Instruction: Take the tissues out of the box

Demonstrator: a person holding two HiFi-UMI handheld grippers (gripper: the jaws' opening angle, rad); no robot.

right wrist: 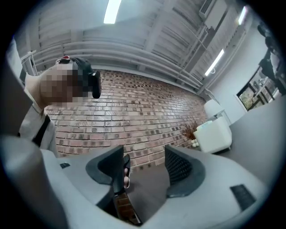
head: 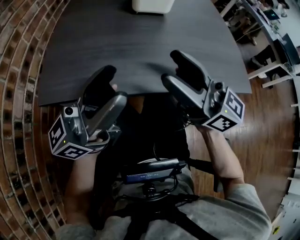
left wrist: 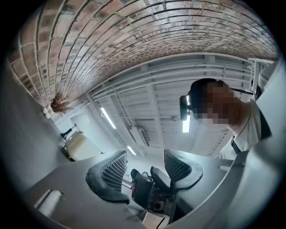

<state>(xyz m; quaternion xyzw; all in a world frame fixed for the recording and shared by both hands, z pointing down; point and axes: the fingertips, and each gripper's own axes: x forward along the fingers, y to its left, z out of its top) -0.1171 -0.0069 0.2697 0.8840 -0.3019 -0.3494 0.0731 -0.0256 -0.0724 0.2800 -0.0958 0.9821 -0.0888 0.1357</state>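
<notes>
The white, boxy tissue box (head: 152, 4) sits at the far edge of the dark, matte tabletop (head: 140, 42), well apart from both my grippers. Something pale may stand up from its top, but it is too small for me to be sure. My left gripper (head: 107, 91) and right gripper (head: 180, 70) hover at the near edge, tilted upward. Each has its jaws apart, with nothing between the grid-textured pads (left wrist: 114, 169). Rough red brick wall (right wrist: 134, 107) lies left, glossy wooden floor (head: 262, 122) right.
</notes>
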